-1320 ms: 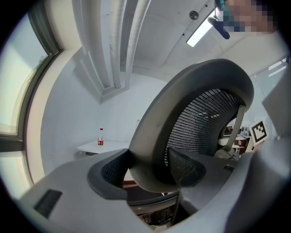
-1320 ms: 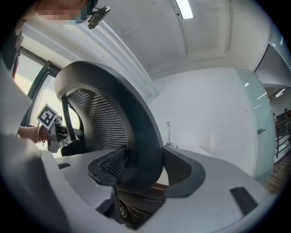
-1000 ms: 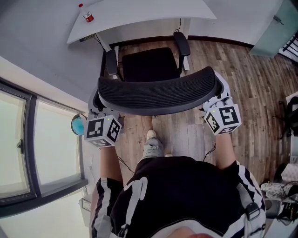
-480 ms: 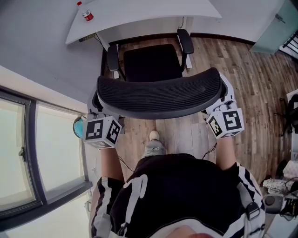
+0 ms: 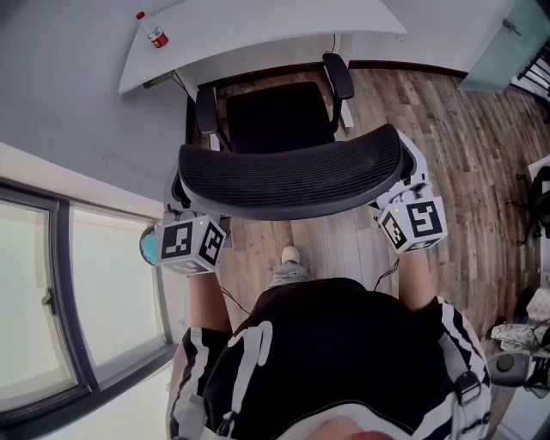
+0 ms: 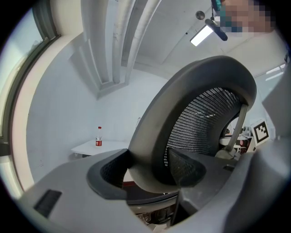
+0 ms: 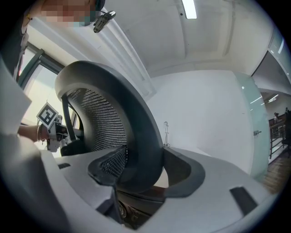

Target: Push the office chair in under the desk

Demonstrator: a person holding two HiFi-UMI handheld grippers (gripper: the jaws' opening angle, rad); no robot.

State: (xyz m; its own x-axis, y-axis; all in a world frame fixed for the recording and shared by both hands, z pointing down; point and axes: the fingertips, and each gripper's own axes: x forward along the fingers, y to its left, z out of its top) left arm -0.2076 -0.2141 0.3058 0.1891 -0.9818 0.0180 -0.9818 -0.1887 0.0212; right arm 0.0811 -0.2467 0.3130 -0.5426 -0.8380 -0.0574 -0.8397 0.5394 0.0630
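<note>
A black mesh office chair stands facing the white desk (image 5: 258,24), its seat (image 5: 275,116) partly under the desk's front edge. Its wide curved backrest (image 5: 292,180) spans the middle of the head view. My left gripper (image 5: 182,208) holds the backrest's left end, and my right gripper (image 5: 404,193) holds its right end. In the left gripper view, the left gripper (image 6: 148,169) has both pads against the backrest rim (image 6: 154,113). The right gripper (image 7: 145,172) clamps the rim (image 7: 141,123) the same way.
A red-labelled bottle (image 5: 155,34) stands on the desk's far left corner. A window wall runs along the left, with a blue round object (image 5: 148,245) on the floor beside it. Cables hang by the desk legs (image 5: 344,51). Clutter (image 5: 516,344) lies at the lower right.
The chair and both grippers have crept slightly toward the desk. The person's foot has stepped along behind it. Both grips look unchanged.
</note>
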